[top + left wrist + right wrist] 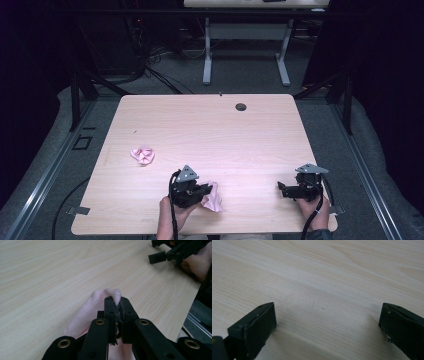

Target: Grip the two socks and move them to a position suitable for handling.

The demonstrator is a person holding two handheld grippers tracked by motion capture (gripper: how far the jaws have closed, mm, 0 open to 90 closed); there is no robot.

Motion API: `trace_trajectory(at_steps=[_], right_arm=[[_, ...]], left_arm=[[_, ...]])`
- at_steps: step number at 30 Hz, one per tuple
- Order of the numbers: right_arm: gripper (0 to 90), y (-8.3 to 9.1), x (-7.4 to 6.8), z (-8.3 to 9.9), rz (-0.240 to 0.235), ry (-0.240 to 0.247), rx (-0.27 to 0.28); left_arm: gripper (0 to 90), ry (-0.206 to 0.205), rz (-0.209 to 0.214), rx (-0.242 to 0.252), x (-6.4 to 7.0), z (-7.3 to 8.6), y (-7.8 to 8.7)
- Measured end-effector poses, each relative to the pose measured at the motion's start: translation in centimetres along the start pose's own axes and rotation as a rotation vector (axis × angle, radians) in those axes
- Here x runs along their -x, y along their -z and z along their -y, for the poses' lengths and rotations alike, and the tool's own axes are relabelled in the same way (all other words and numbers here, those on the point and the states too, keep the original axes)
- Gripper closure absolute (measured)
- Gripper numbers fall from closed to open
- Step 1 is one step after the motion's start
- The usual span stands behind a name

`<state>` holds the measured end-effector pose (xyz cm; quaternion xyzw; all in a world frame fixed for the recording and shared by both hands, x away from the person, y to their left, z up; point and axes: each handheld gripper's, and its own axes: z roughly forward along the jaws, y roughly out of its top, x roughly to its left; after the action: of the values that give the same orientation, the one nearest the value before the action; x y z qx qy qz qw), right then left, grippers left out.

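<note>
In the high view, a wooden table [210,130] is seen from above, with the person's forearms entering at six o'clock. The left gripper [207,190] is held near the front edge, at about seven o'clock from the table's centre, and a pink cloth [214,196] is pinched at its tip, the fabric bunched and hanging onto the tabletop. A second pink cloth [143,155], crumpled into a small knot, lies well apart at about ten o'clock from the left gripper. The right gripper [281,188] is held near the front right corner, at about five o'clock from the centre, with nothing between its jaws. A dark round grommet [241,106] is set in the table toward twelve o'clock.

In the left gripper view, the jaws are closed tight on a fold of the pink cloth [100,305], whose tip pokes up at twelve o'clock above them while the rest drapes down toward seven o'clock. The right gripper [156,257] is seen farther off at one o'clock, with the hand [197,263] behind it.

In the right gripper view, the jaws stand wide apart, at eight and four o'clock, and bare tabletop [324,290] lies between them.

The work is judged to be at an early stage: one cloth is gripped by one gripper alone, neither cloth is folded or laid flat, and the second cloth is untouched.
</note>
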<state>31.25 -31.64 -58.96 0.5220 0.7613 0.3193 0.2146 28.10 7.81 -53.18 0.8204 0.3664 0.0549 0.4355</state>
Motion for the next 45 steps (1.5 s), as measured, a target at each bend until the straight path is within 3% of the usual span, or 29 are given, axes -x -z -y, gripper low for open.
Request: trace_trajectory(at_steps=[3,9,11,14,17,18,22,26,31,34,38,40,45], right_arm=[[0.7,0.0,0.0,0.0,0.000,0.000,0.000],[0.7,0.0,0.0,0.0,-0.001,0.000,-0.001],[0.7,0.0,0.0,0.0,-0.001,0.000,-0.001],[0.7,0.0,0.0,0.0,0.000,0.000,0.000],[0.7,0.0,0.0,0.0,0.001,0.000,0.000],[0.7,0.0,0.0,0.0,0.001,-0.001,0.000],[0.7,0.0,0.0,0.0,0.000,0.000,0.000],[0.7,0.0,0.0,0.0,0.000,0.000,-0.001],[0.7,0.0,0.0,0.0,-0.002,0.000,-0.001],[0.7,0.0,0.0,0.0,0.000,0.000,-0.001],[0.8,0.0,0.0,0.0,0.000,0.000,-0.001],[0.7,0.0,0.0,0.0,-0.001,0.000,-0.002],[0.8,0.0,0.0,0.0,0.000,0.000,-0.001]], left_arm=[[86.1,0.020,-0.006,-0.020,0.2,0.7,-0.9],[82.0,0.000,-0.027,-0.071,0.4,1.8,-2.2],[68.0,0.001,-0.024,-0.069,0.4,1.7,-2.2],[35.5,-0.020,-0.041,-0.029,0.2,1.1,-0.9],[17.4,-0.021,-0.081,0.008,-0.6,0.0,1.1],[14.5,-0.031,-0.099,0.013,-1.2,-0.4,1.8],[4.6,-0.003,-0.190,0.030,-4.8,-1.6,4.4],[0.0,0.057,-0.289,0.031,-9.6,-2.2,6.2],[0.0,0.150,-0.360,0.025,-14.8,-2.0,7.6],[0.0,0.201,-0.389,0.025,-17.0,-1.9,8.0],[0.0,0.234,-0.441,-0.010,-19.3,-1.8,7.7],[1.0,0.257,-0.435,-0.025,-20.2,-1.5,7.3],[15.3,0.318,-0.443,-0.085,-22.3,-0.4,5.8]])
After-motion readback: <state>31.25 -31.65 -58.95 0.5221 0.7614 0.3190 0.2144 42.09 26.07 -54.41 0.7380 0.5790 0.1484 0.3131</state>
